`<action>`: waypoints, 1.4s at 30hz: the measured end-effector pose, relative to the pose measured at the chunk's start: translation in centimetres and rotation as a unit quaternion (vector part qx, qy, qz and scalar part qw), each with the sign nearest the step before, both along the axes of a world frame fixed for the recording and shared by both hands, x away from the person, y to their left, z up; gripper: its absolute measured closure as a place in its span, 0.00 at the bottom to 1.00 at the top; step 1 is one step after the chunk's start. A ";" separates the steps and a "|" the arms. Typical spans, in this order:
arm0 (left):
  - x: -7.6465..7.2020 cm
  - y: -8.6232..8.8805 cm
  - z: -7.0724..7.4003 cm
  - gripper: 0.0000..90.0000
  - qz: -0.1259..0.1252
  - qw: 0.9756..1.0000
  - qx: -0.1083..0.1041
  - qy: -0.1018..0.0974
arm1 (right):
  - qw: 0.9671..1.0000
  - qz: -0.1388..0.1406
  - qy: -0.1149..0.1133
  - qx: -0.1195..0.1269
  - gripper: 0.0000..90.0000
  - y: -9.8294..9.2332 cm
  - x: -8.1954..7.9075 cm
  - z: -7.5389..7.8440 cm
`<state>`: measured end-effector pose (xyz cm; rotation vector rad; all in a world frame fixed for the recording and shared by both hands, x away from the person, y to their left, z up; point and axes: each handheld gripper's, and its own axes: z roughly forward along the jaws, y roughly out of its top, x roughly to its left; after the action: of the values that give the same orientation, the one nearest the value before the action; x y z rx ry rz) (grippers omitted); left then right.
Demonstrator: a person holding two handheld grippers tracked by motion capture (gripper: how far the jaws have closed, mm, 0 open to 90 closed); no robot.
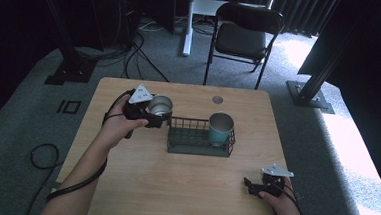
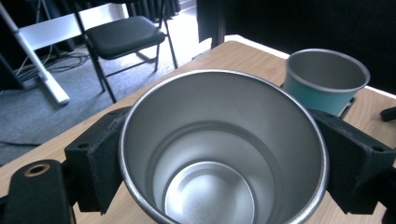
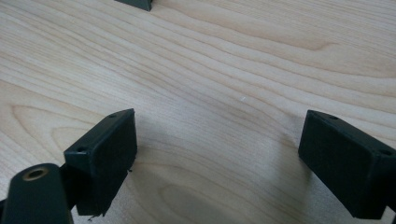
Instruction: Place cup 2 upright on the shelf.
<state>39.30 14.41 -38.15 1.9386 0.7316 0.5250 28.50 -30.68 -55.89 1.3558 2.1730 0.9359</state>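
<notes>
The steel cup (image 2: 219,154) is bare metal inside, with a bright rolled rim, smooth walls that step down to a narrower, duller round bottom, and nothing in it. The left gripper (image 2: 219,172) clamps it from both sides, one black jaw pressed to each wall. In the high view the left gripper (image 1: 150,114) holds this cup (image 1: 159,105) upright over the table (image 1: 184,182), just beside the left end of the rack (image 1: 196,143); whether the cup's base touches the wood cannot be told from there.

The left gripper view looks straight down into the cup, which the high view only shows as a small silver ring. It also shows the teal cup (image 2: 324,81) beyond, to the right, with a grey metal inside and a teal outer wall, empty as far as can be seen. The high view shows what that close view does not: the teal cup (image 1: 220,129) stands upright in the right end of the dark wire rack, and the rest of the rack is bare. A black chair (image 1: 245,33) stands on the carpet behind the table.

The right gripper (image 1: 250,186) lies low near the table's front right corner, well apart from the rack. In its own view the right gripper (image 3: 217,154) has its jaws spread wide with only pale wood grain between them; a dark corner of the rack (image 3: 135,3) shows at the top edge.
</notes>
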 end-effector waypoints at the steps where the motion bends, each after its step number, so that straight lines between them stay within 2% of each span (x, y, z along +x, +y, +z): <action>1: 0.0 -0.3 0.1 0.15 -0.004 1.000 0.001 -0.001 | 1.000 0.000 0.000 0.000 0.12 0.0 0.0 0.0; 8: 0.2 -2.3 0.2 0.15 -0.030 1.000 -0.003 -0.006 | 1.000 0.000 0.000 0.000 0.12 0.0 0.0 0.0; 9: 0.3 -2.7 0.1 0.15 -0.036 0.999 -0.009 -0.004 | 1.000 0.000 0.001 0.001 0.12 0.0 0.0 0.0; 22: 1.1 -5.7 -2.0 0.15 -0.065 0.998 -0.006 0.013 | 1.000 0.000 0.000 0.000 0.12 0.0 0.0 0.0; 24: 1.1 -5.7 -2.0 0.15 -0.065 0.998 -0.006 0.013 | 1.000 0.000 0.000 0.001 0.12 0.0 0.0 0.0; 29: 1.5 -6.9 -3.6 0.15 -0.076 0.997 0.000 0.025 | 1.000 0.000 0.001 0.001 0.12 0.0 0.0 0.0; 34: 1.9 -7.5 -4.8 0.15 -0.081 0.996 -0.002 0.032 | 1.000 0.000 0.002 0.002 0.12 0.0 0.0 0.0; 36: 2.1 -7.7 -5.3 0.15 -0.080 0.996 0.000 0.040 | 1.000 0.000 0.002 0.001 0.12 0.0 0.0 0.0; 39: 2.2 -7.8 -5.6 0.15 -0.082 0.996 0.004 0.039 | 1.000 0.000 0.001 0.001 0.12 0.0 0.0 0.0; 42: 2.5 -8.0 -6.6 0.15 -0.080 0.995 0.008 0.050 | 1.000 0.000 0.002 0.003 0.12 0.0 0.0 0.0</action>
<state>41.83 6.43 -44.70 2.0302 0.6294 0.3374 28.50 -30.73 -55.88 1.3613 2.1745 0.9403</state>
